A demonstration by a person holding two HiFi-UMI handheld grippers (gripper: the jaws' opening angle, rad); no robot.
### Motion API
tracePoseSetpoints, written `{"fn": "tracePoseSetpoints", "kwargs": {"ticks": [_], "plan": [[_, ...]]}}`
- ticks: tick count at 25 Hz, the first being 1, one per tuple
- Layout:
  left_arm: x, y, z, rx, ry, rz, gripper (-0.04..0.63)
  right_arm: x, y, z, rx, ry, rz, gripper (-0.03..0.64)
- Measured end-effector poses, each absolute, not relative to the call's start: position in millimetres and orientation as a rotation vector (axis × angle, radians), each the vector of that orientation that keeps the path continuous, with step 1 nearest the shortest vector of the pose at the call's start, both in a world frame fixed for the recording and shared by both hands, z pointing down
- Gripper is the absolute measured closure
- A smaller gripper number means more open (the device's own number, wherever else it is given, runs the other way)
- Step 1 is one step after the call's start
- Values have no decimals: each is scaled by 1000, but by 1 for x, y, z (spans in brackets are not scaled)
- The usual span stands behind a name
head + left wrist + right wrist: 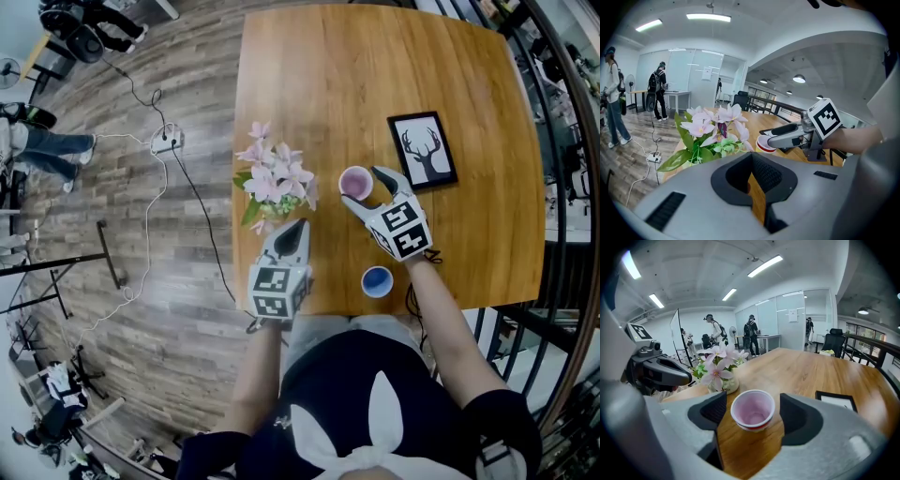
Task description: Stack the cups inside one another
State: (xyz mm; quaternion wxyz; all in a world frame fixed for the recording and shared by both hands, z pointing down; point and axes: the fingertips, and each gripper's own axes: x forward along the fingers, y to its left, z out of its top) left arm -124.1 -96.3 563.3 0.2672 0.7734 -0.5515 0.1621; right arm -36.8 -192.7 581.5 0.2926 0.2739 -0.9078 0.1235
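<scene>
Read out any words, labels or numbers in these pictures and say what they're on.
No legible text anywhere.
Paper sheet on the glass wall: too small to read.
Left marker cube, right marker cube: square codes, no letters.
Framed picture: deer silhouette, no words.

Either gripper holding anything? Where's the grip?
Nothing is held. The right gripper has its jaws apart either side of the pink cup, not touching it; the left gripper is shut and empty.

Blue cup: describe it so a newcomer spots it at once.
Start at the wooden table, then its near edge by the person. The blue cup stands there alone, blue inside; the pink cup sits farther in, near the flowers.
</scene>
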Motion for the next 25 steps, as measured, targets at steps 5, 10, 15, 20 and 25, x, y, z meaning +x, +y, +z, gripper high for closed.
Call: {"fn": "tracePoseSetpoints", "kwargs": {"ticks": [5, 10, 15, 20, 25], "plan": [[-125, -96, 564, 2080, -1489, 442, 578, -35, -192, 578, 739, -2428, 328, 261], [-122, -96, 564, 2090, -1486, 441, 578, -29, -191, 572, 768, -2442, 325, 261], [-120, -95, 562, 2105, -1482, 442, 578, -16, -186, 570, 808, -2447, 338, 261], [-116, -93, 556, 2126, -1470, 440, 578, -2, -179, 561, 848, -2457, 340, 261], [-113, -91, 551, 2149, -1458, 441, 578, 12, -166, 551, 888, -2465, 341, 261]]}}
